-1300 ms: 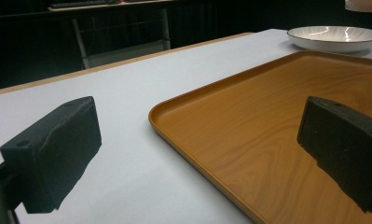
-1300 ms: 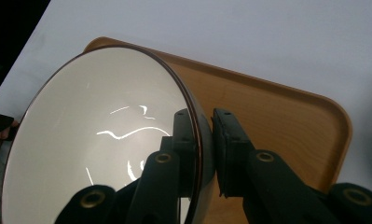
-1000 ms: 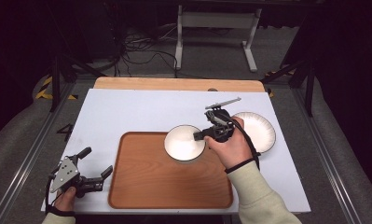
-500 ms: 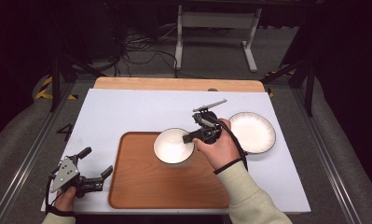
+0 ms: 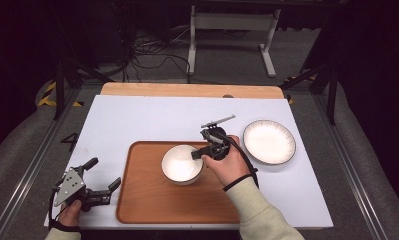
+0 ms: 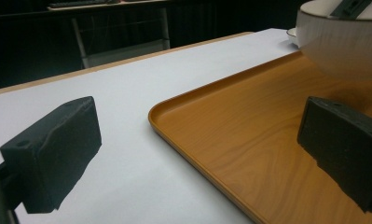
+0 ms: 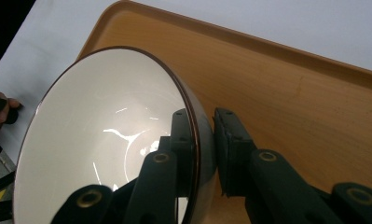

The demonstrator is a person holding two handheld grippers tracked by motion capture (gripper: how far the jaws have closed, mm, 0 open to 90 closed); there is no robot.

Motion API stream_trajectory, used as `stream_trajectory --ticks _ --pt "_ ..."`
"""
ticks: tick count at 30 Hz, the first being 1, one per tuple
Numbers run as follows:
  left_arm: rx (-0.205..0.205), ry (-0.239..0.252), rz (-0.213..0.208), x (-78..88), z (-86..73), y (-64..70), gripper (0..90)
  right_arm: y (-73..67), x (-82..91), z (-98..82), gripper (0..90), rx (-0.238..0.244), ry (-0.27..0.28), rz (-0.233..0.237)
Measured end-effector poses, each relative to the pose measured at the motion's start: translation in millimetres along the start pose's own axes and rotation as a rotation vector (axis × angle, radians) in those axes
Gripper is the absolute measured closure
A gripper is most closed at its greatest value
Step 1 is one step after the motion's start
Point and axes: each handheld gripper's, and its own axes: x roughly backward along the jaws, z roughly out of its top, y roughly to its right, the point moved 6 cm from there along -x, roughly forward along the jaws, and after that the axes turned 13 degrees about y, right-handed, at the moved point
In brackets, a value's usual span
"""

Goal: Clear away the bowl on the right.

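A white bowl (image 5: 181, 164) with a dark rim hangs low over the wooden tray (image 5: 152, 200), held by its right edge. My right gripper (image 5: 196, 155) is shut on that rim; in the right gripper view one jaw sits inside the bowl (image 7: 109, 135) and the other outside, pinching the wall at the right gripper (image 7: 203, 154). My left gripper (image 5: 102, 175) stands open at the table's front left, just off the tray's left edge, nothing between its jaws. In the left gripper view the tray (image 6: 249, 140) lies ahead with the bowl (image 6: 342, 42) above it at the top right.
A white plate (image 5: 269, 141) with a dark rim lies on the white table cover (image 5: 137, 120) right of the tray. A wooden table edge (image 5: 187, 90) runs along the back. Metal frame legs and cables stand on the floor behind.
My right gripper has carried the bowl leftward and down, from beside the plate to over the tray's middle. The left gripper has stayed put.
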Motion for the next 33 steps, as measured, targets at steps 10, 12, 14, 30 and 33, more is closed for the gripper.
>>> stream_trajectory --ticks 10,12,14,30,33 --pt "-0.001 -0.001 -0.001 -0.1 -0.1 -0.2 0.3 6.2 -14.7 -14.4 77.6 -0.016 -0.005 0.013" --pt "-0.001 -0.001 -0.001 -0.1 -0.1 -0.2 0.3 7.2 -16.4 -16.3 77.3 -0.017 -0.006 0.011" --pt "-0.001 -0.001 0.000 0.0 -0.1 -0.2 0.3 8.3 -18.0 -18.2 77.2 -0.018 -0.009 0.011" --pt "0.000 0.000 0.000 0.0 0.0 -0.3 0.3 13.6 -23.8 -26.9 76.7 -0.033 -0.021 0.010" --pt "-0.001 0.000 0.000 0.0 -0.1 -0.2 0.3 13.9 -23.9 -27.3 76.7 -0.030 -0.019 0.013"
